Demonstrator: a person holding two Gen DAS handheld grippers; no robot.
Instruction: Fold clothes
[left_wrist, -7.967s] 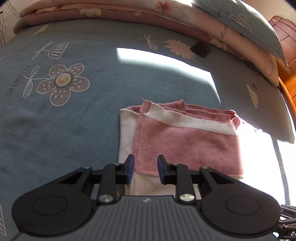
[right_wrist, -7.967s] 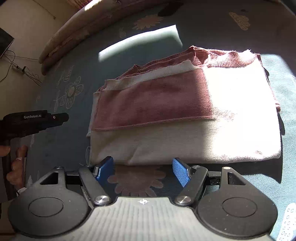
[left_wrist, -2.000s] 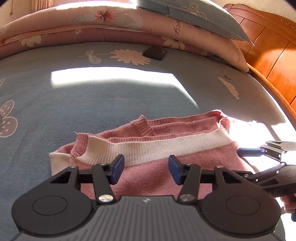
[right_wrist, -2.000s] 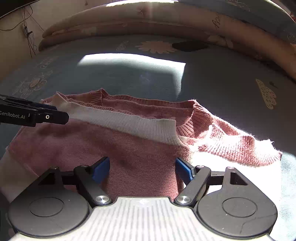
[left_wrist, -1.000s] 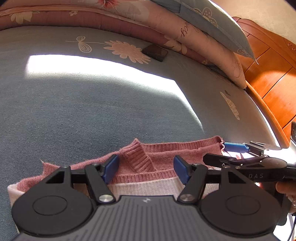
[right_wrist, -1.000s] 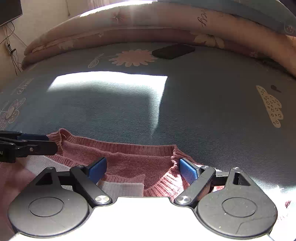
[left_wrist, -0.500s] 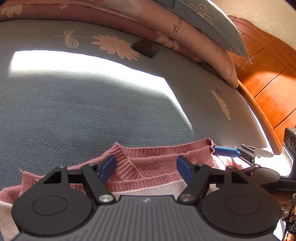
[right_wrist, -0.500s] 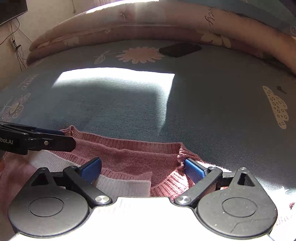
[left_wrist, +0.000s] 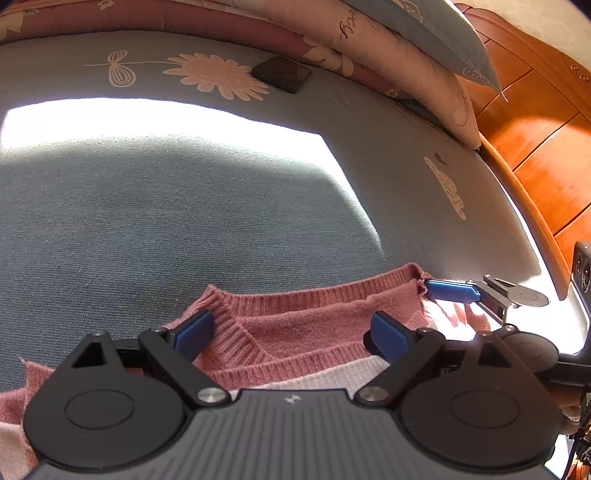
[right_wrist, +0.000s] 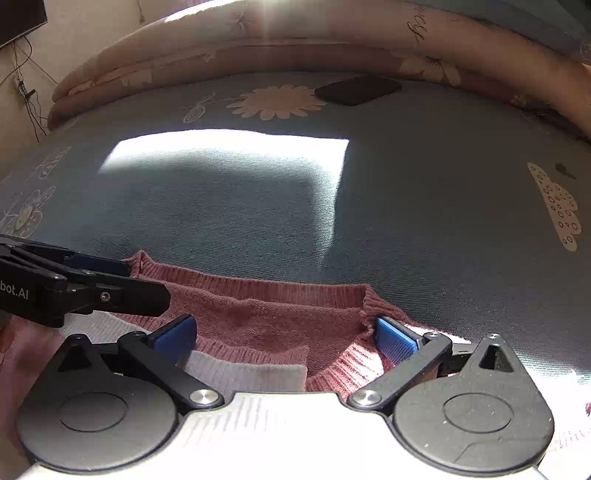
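Note:
A pink and cream knitted sweater (left_wrist: 303, 306) lies folded on the bed, its ribbed pink neckline towards the pillows. My left gripper (left_wrist: 290, 329) hangs over the neckline's left part; its jaws are opening, with knit below them and no pad pressing on it. My right gripper (right_wrist: 284, 335) stands wide open over the sweater (right_wrist: 258, 306) at the right end of the collar. In the left wrist view the right gripper's blue fingertip (left_wrist: 450, 290) lies at the collar's corner. The left gripper's black fingers (right_wrist: 110, 295) reach in from the left of the right wrist view.
The blue-grey flowered bedcover (left_wrist: 184, 221) stretches ahead with a bright sun patch. A dark phone (left_wrist: 282, 75) lies near the folded pink quilts and a pillow (left_wrist: 388, 48). A wooden headboard (left_wrist: 535, 122) borders the right. Cables hang on the wall (right_wrist: 22, 92) at left.
Both grippers' jaws have spread wider over the neckline. The left gripper has shifted a little across the sweater towards the right gripper; the right has stayed put.

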